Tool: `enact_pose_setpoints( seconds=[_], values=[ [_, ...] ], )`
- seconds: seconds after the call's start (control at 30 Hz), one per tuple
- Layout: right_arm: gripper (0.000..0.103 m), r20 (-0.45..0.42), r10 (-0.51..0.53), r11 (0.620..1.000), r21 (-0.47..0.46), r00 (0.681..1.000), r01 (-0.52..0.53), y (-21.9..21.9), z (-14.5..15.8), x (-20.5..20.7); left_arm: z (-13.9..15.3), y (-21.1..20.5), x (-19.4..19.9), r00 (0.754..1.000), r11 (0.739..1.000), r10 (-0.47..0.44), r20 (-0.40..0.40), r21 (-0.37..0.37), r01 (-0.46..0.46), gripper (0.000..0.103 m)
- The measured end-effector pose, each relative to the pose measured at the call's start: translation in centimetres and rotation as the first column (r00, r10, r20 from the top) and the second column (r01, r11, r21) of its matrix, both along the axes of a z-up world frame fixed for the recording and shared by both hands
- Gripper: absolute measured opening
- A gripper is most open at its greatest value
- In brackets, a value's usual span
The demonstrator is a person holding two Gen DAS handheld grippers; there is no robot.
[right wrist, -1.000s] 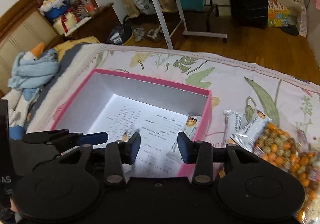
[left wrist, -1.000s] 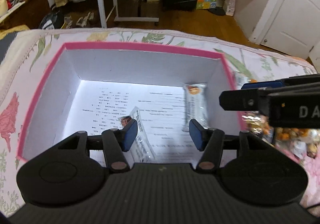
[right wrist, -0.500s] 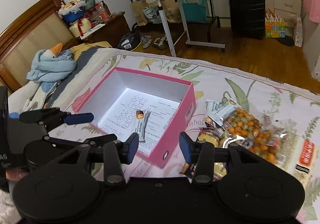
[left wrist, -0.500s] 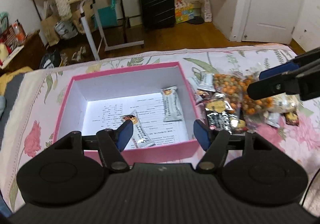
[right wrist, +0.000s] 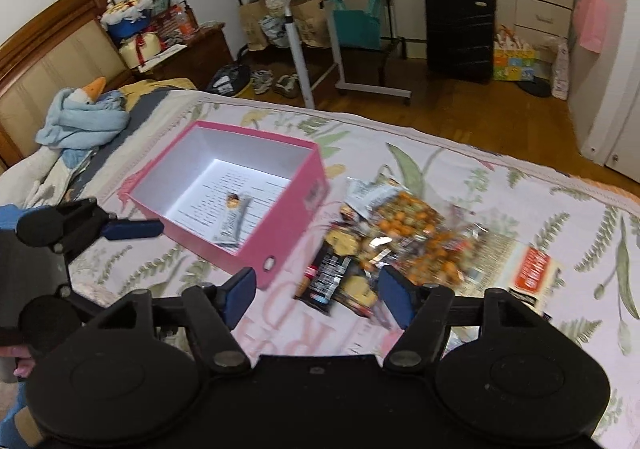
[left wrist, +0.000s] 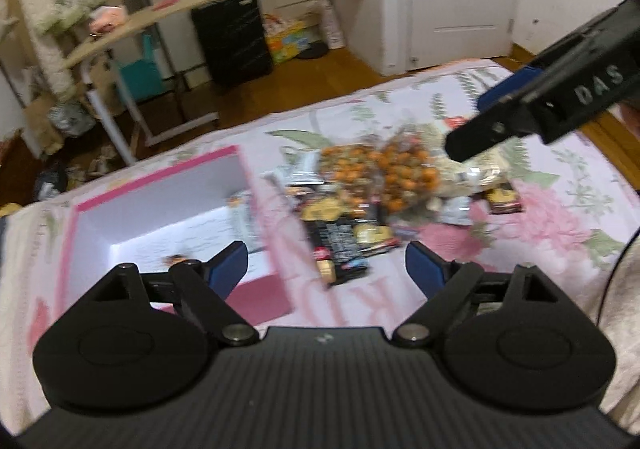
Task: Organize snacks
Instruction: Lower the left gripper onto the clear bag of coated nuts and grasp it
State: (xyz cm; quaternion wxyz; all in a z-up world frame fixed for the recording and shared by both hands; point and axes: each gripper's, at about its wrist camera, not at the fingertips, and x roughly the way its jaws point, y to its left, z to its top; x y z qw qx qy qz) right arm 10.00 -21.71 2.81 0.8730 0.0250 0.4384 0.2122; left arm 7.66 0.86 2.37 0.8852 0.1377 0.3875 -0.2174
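my left gripper (left wrist: 326, 267) hung over the flowered bedspread (right wrist: 500, 185) with its jaws spread wide and nothing between them; they had just been opening. my right gripper (right wrist: 316, 295) was the same, jaws well apart and just been opening, gripping nothing, the bare cover and the near edge of the snack pile showing through the gap. the pink box (right wrist: 288, 245) sat on the bed to the left of the pile, its white inside lit, and a pale snack bar (right wrist: 234, 223) lay on the printed sheet at its bottom; in my left view the box (left wrist: 160, 181) was blurred and another bar (left wrist: 240, 215) lay by its right wall. the loose snacks (right wrist: 394, 245) lay in a heap just beside the box's right side: bags of orange and green coated nuts (left wrist: 384, 173), a dark wrapper (right wrist: 328, 277) nearest me, and an orange-and-white packet (right wrist: 534, 277) off to the right, apart from the heap. in my left view the right gripper's arm reached in from the upper right above the pile.
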Motion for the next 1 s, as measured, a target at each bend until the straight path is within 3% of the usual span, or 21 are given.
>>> enact_pose_setpoints(
  seconds=[0.13, 0.23, 0.43, 0.63, 0.87, 1.0],
  values=[
    [0.073, -0.019, -0.071, 0.997, 0.017, 0.997, 0.072, -2.8, -2.0, 1.1, -2.1, -2.1, 1.7, 0.997, 0.996, -0.003, -0.076, -0.094, -0.004, 0.086],
    [0.073, -0.043, -0.116, 0.993, 0.018, 0.992, 0.116, -4.2, -4.0, 2.4, -4.3, -3.4, 4.4, 0.988, 0.983, 0.045, -0.150, -0.169, -0.070, 0.086],
    [0.070, -0.101, -0.232, 0.969, 0.058, 0.968, 0.238, -7.1, -8.0, 6.5, -8.4, -5.4, 10.2, 0.950, 0.924, 0.192, -0.248, -0.280, -0.260, 0.080],
    [0.056, -0.130, -0.281, 0.949, 0.107, 0.951, 0.296, -8.5, -11.8, 8.8, -12.1, -6.4, 13.6, 0.917, 0.870, 0.263, -0.301, -0.337, -0.361, 0.061],
    [0.052, -0.175, -0.236, 0.963, 0.089, 0.956, 0.254, -7.9, -15.3, 9.2, -17.0, -5.1, 15.5, 0.836, 0.790, 0.224, -0.500, -0.409, -0.457, 0.053],
    [0.053, -0.180, -0.164, 0.983, 0.050, 0.970, 0.175, -6.5, -15.9, 8.9, -18.3, -4.8, 15.9, 0.826, 0.755, 0.205, -0.525, -0.452, -0.475, 0.053]
  ],
)
